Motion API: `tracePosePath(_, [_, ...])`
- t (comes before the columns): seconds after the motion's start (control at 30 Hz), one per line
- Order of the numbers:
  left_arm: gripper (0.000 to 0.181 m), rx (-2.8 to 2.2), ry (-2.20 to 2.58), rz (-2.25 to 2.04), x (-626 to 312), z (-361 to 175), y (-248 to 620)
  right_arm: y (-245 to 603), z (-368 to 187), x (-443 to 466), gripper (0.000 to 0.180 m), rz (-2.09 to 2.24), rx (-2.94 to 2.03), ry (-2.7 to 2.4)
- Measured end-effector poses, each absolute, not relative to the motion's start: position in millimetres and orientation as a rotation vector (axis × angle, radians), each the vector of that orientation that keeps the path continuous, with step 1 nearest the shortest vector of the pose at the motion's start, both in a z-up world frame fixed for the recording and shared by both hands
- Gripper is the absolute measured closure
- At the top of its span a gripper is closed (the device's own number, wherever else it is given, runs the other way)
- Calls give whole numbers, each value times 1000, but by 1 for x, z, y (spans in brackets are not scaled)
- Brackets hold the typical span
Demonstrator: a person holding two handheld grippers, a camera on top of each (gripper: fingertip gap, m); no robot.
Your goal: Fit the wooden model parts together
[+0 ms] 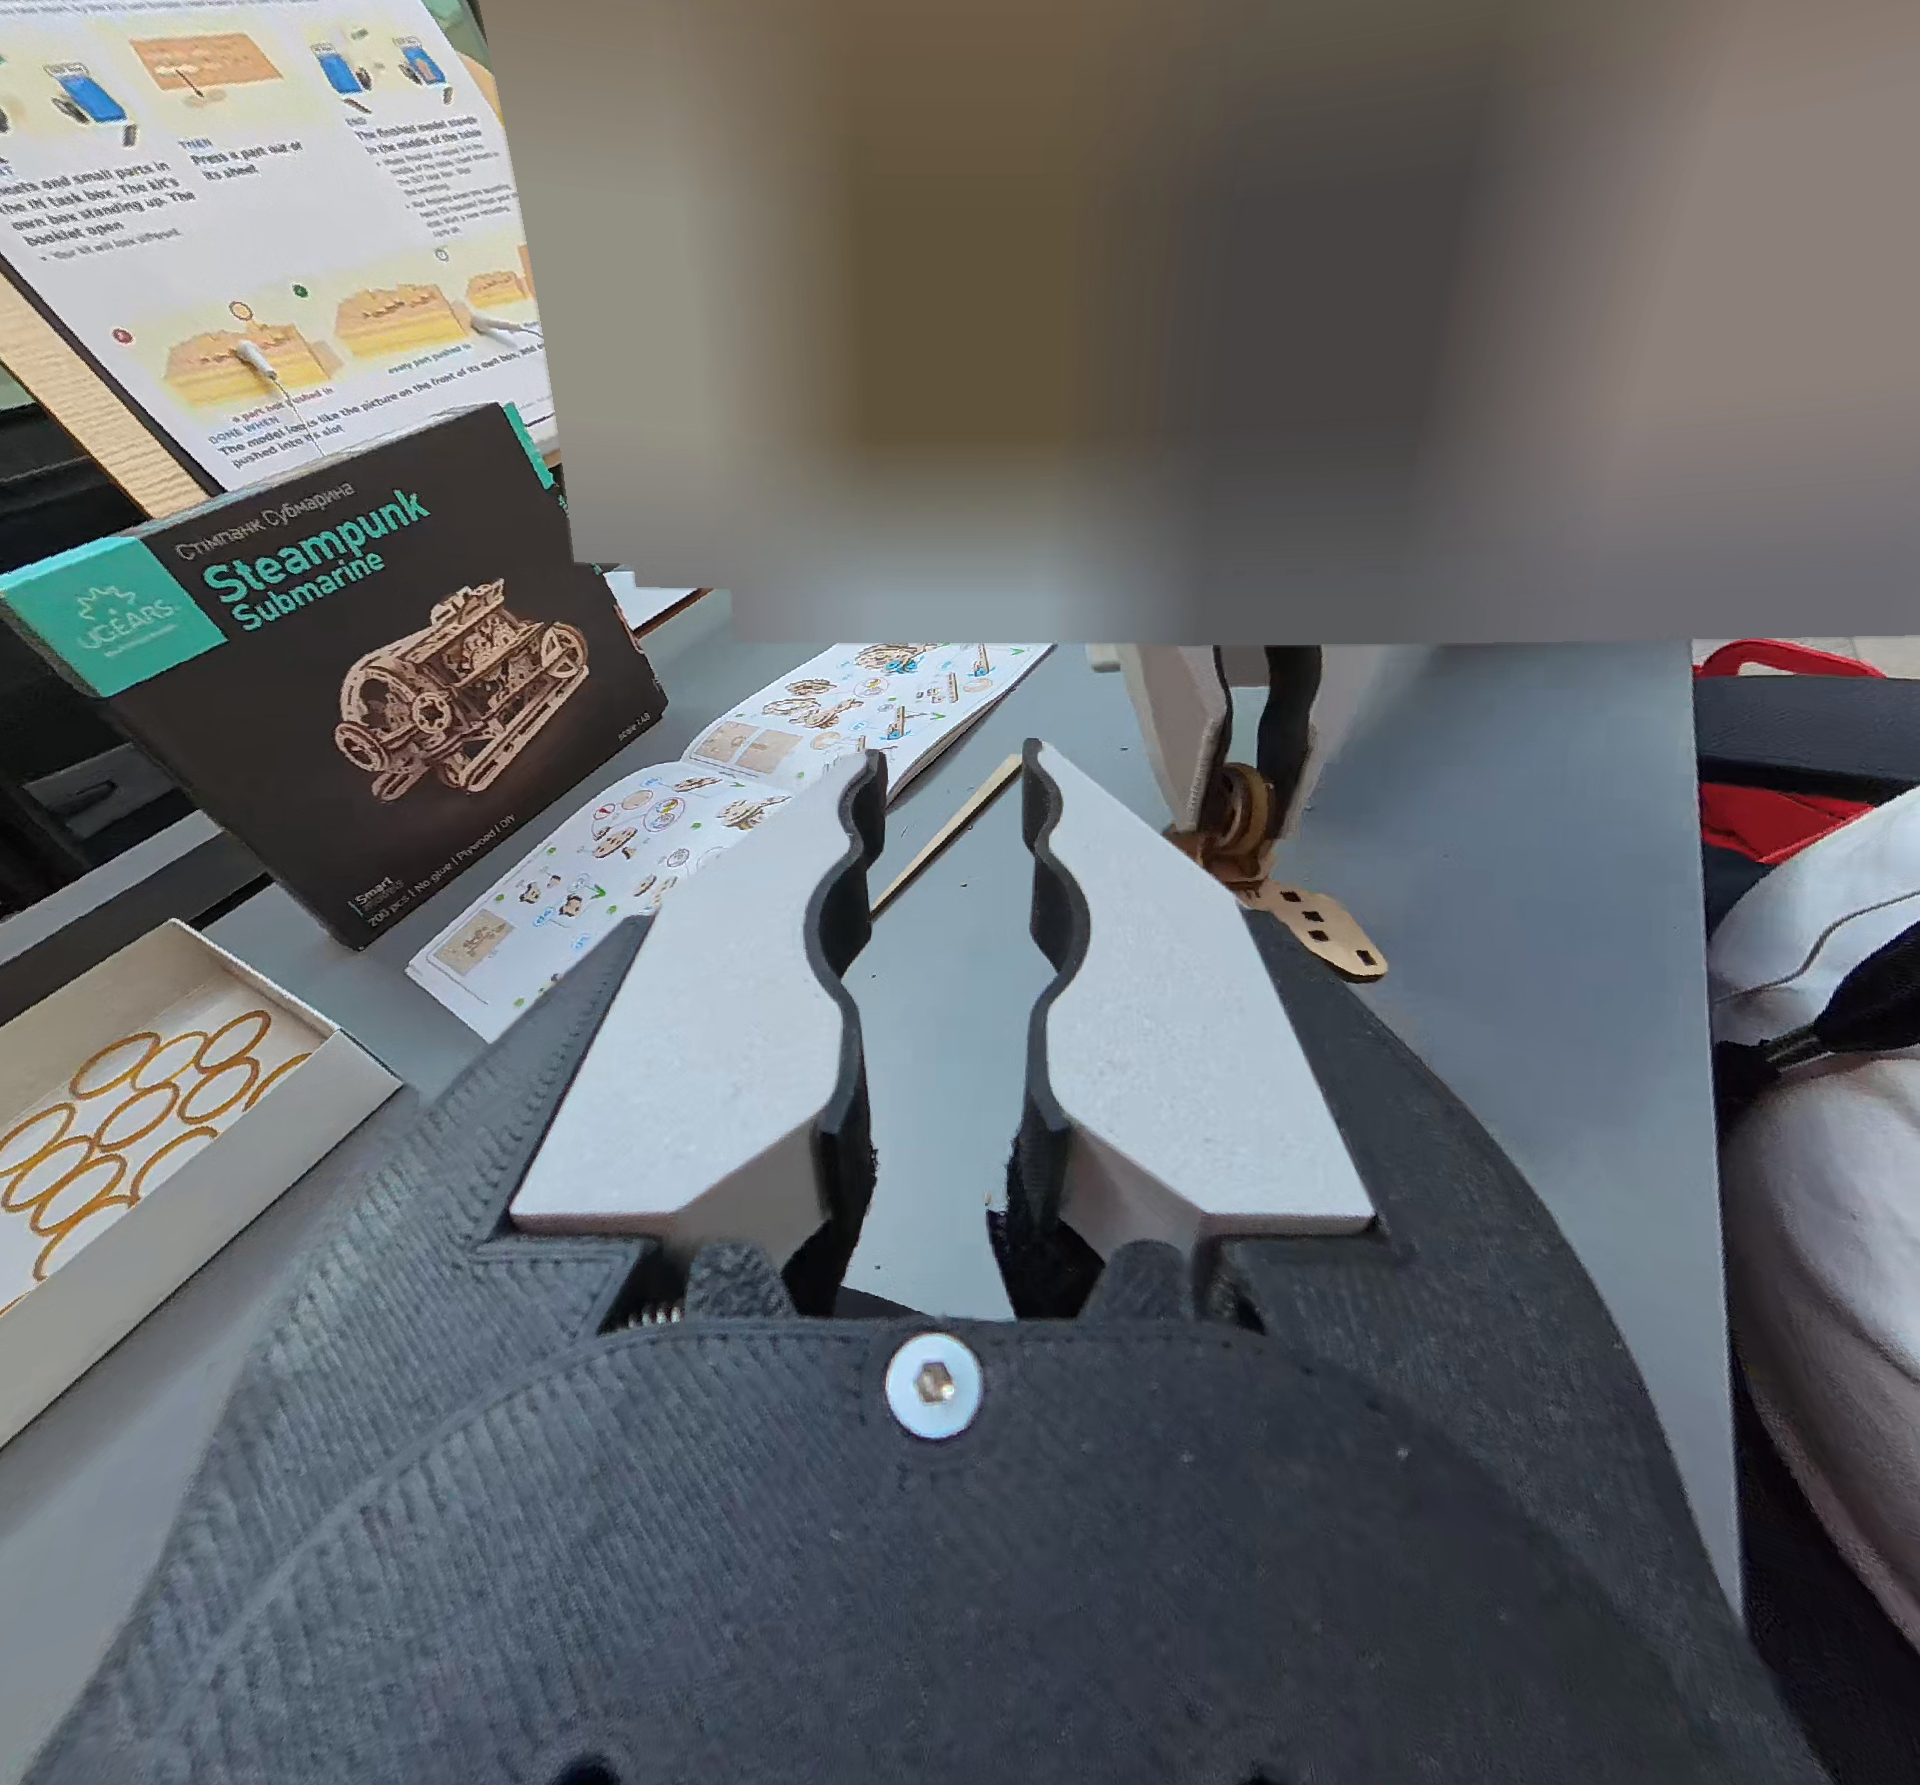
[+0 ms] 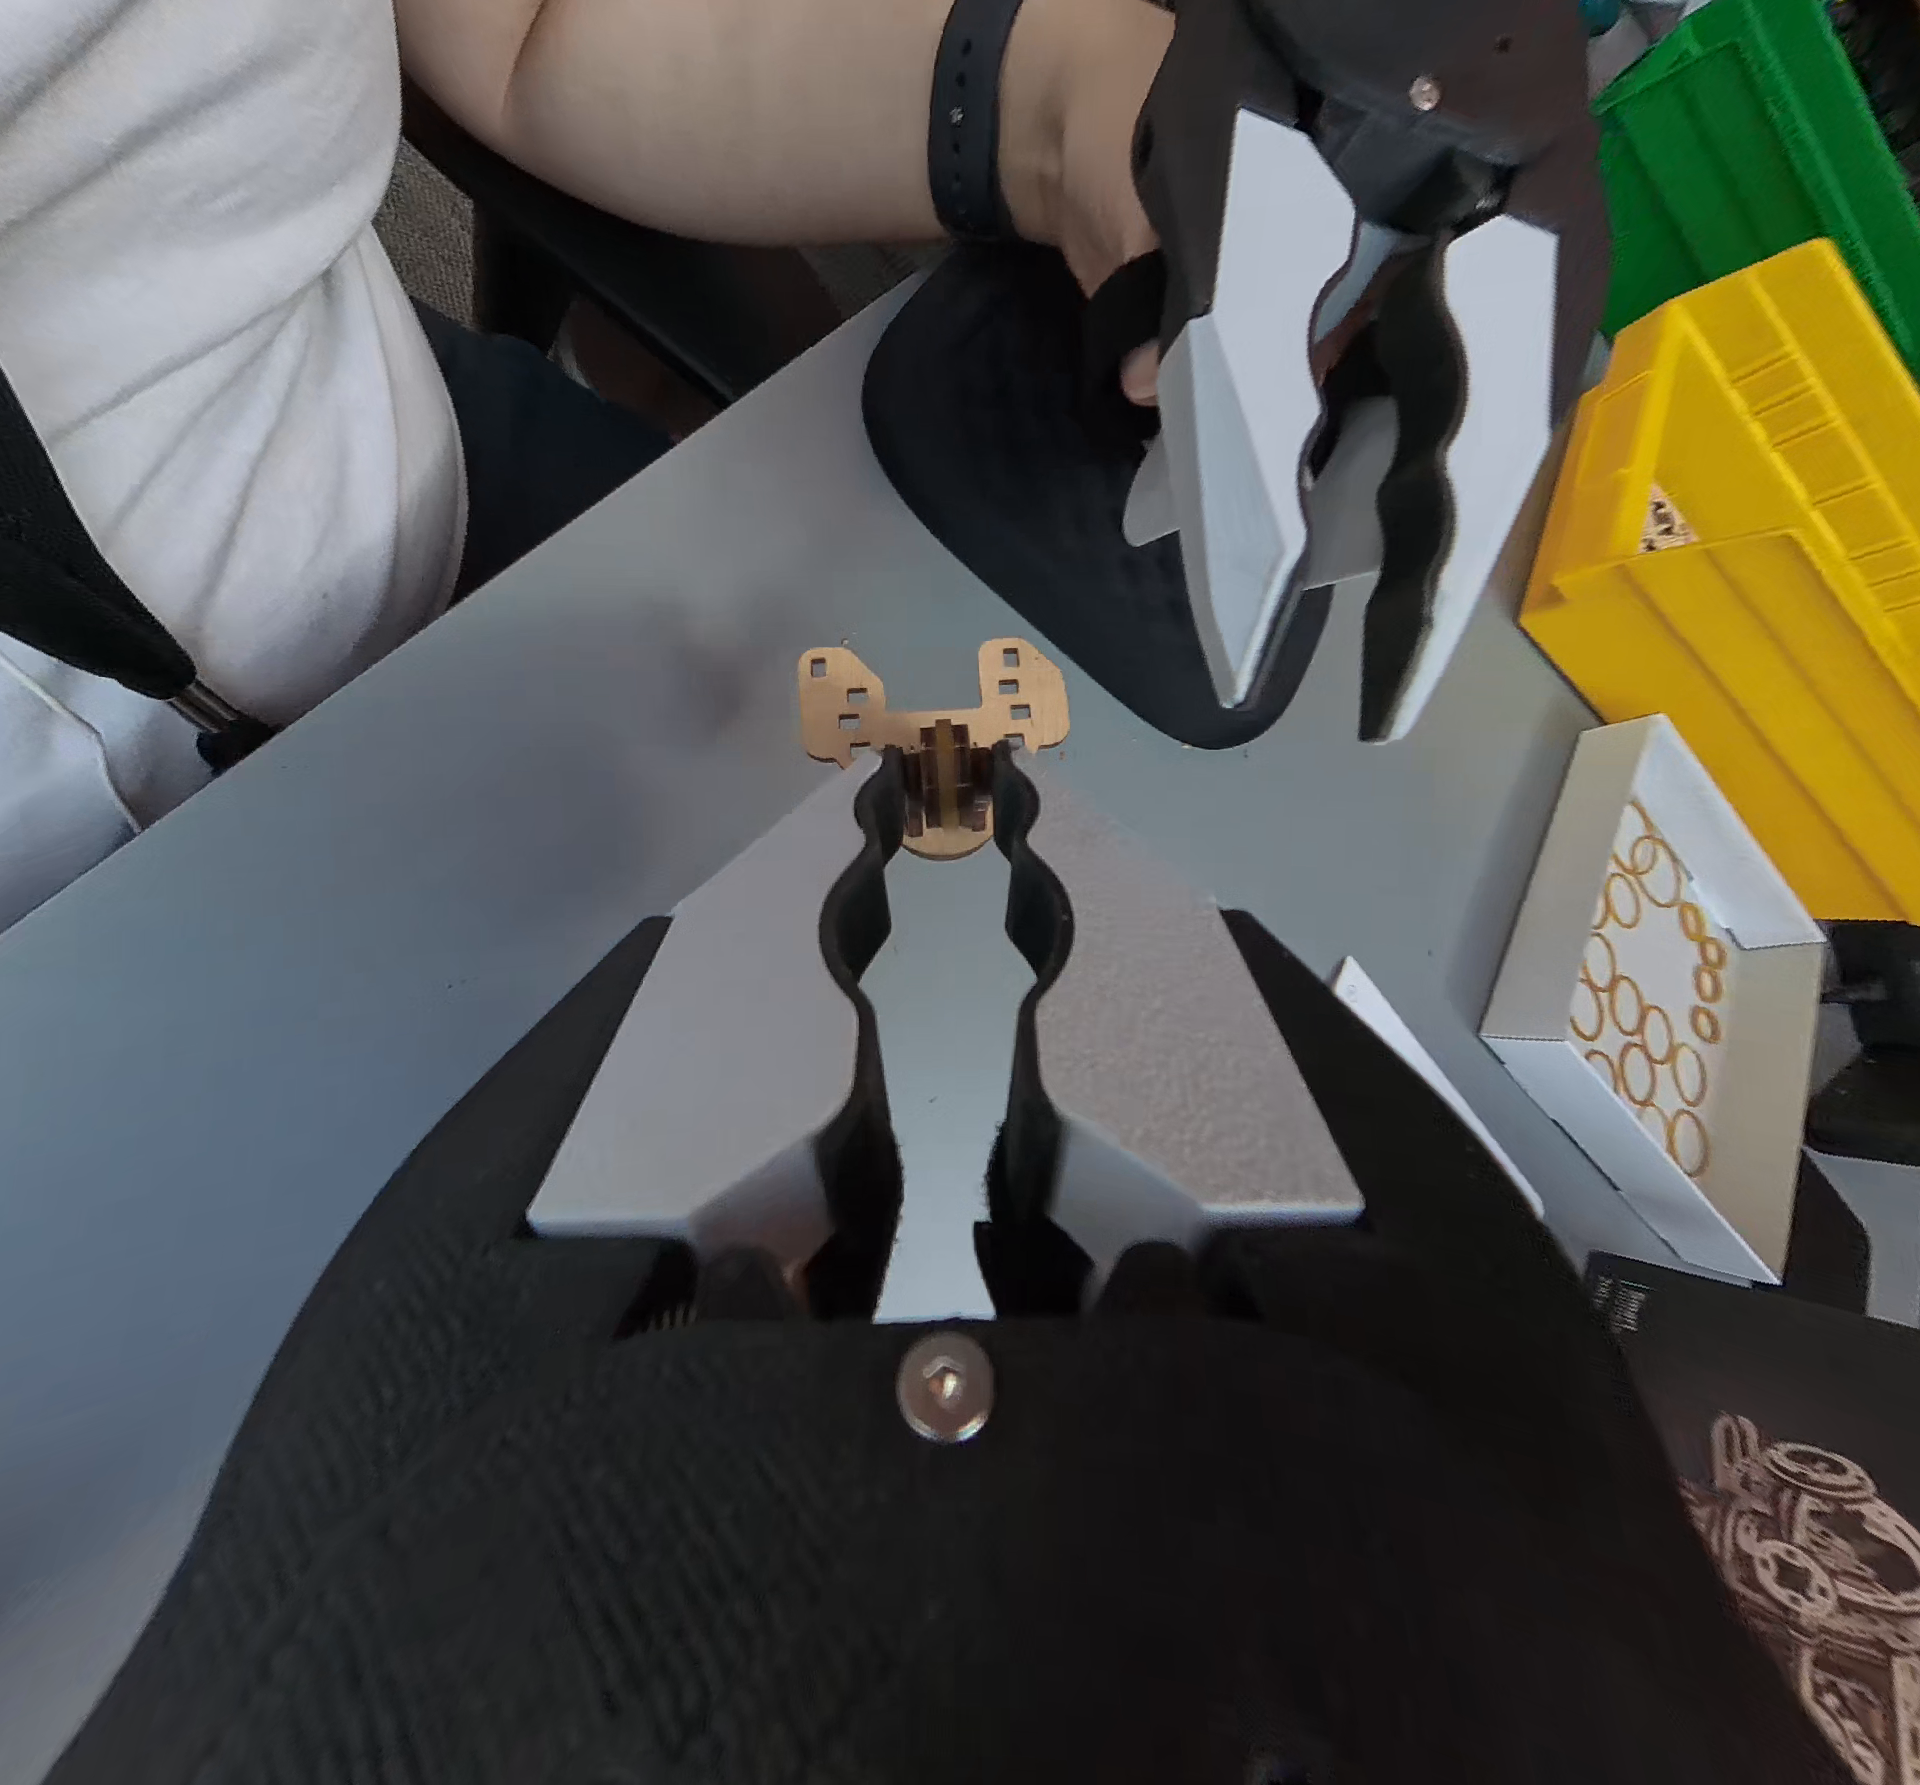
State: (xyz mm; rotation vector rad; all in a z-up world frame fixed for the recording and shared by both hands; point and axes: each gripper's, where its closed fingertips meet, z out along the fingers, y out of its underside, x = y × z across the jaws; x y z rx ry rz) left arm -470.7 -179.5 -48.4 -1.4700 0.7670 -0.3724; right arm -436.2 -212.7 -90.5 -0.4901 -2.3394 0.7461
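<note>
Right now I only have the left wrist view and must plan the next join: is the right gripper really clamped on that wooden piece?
Observer: Yes. The right gripper is shut on the wooden assembly, pinching its stacked middle discs at the fingertips.
Operator: What shape is the far end?
Observer: A flat plate with two lobes, each pierced by square slots.
Operator: And my own gripper?
Observer: The left gripper hangs open and empty above the table.
</note>
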Motion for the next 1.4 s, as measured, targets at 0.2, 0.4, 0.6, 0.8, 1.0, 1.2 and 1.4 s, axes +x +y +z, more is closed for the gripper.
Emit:
tracePosePath(0.2, [149,-1439,661,-647,-471,-33,-188,-195,-60,-440,164,637,-494,-2187])
tracePosePath(0.4, [141,-1496,528,-800,-471,-33,-180,-197,-42,-442,165,583,-468,-2106])
tracePosePath(0.6, [151,-1486,376,-1150,-460,-26,-178,-201,-25,-443,164,639,-472,-2038])
tracePosePath(0.8, [180,-1438,315,-1383,-456,-21,-182,-202,-23,-444,163,648,-480,-2015])
tracePosePath(1.0, [181,-1434,266,-1471,-458,-22,-181,-201,-19,-441,165,653,-474,-1998])
tracePosePath(1.2, [181,-1463,247,-1485,-458,-28,-179,-202,-24,-442,165,652,-477,-2012])
tracePosePath(1.4, [180,-1489,230,-1502,-458,-32,-178,-201,-26,-442,165,689,-516,-2019])
